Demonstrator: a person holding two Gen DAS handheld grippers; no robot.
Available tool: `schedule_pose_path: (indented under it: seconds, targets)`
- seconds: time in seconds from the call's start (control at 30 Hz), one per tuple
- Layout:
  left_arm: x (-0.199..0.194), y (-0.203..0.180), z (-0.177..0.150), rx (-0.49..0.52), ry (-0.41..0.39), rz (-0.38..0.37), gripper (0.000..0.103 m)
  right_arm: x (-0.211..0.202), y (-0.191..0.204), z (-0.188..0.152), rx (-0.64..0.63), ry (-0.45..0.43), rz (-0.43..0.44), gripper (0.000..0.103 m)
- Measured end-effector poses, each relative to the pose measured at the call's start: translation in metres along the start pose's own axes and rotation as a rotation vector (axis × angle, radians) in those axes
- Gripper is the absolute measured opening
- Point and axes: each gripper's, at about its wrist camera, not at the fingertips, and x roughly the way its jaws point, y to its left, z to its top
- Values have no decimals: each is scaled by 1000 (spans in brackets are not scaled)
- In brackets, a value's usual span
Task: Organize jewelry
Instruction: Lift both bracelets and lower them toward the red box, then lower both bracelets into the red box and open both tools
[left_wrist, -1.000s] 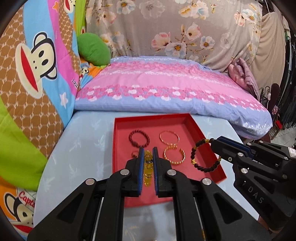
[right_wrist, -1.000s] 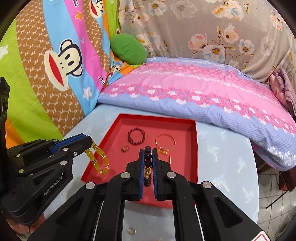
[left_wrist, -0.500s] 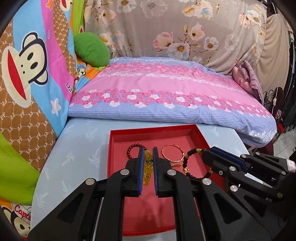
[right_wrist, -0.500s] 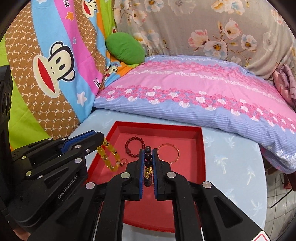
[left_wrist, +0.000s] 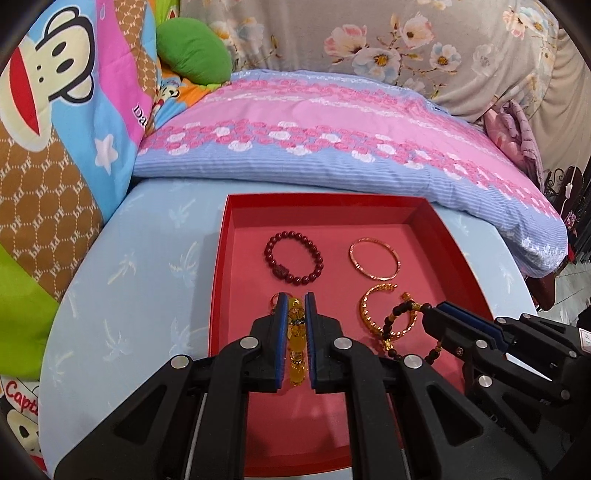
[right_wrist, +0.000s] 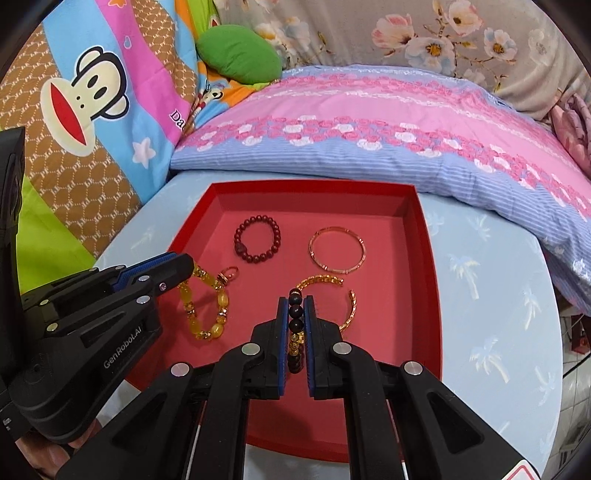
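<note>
Left hand-held gripper (left_wrist: 295, 306): clamped on yellow bracelet (right_wrist: 207, 310); right hand-held gripper (right_wrist: 296, 302): clamped on dark bracelet (left_wrist: 406, 328). Both hang directly above red tray (left_wrist: 229, 258), gold bangle (left_wrist: 375, 258) beyond.

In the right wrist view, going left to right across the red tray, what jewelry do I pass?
Yellow bead bracelet held in the left claw → small ring → dark red bead bracelet → dark bead bracelet held in the right claw → thin gold bangle.
</note>
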Motion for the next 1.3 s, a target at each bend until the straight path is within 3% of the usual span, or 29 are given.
schedule_pose_path:
  seconds: [0.43,0.5,0.57,0.63,0.67,0.9,1.3]
  targets:
    - [10,8,-12,-19,31,50,10,11,2,-5,-6,23,-12,8]
    - [9,8,-13,-22,34,57,14,10,2,-5,-5,17,-17,12]
    - [8,8,-14,-28,30,69,34,7,1,-4,-1,9,-25,20]
    - [4,8,-15,-31,16,90,43,4,1,-4,4,-3,-26,35]
    - [2,9,-16,-30,14,95,45,2,0,-4,4,-10,-28,37]
    - [-7,8,-17,-31,7,106,49,-9,1,-5,2,-29,-26,45]
    - [-32,2,-22,-23,-23,121,53,-33,7,-14,-1,-52,-6,46]
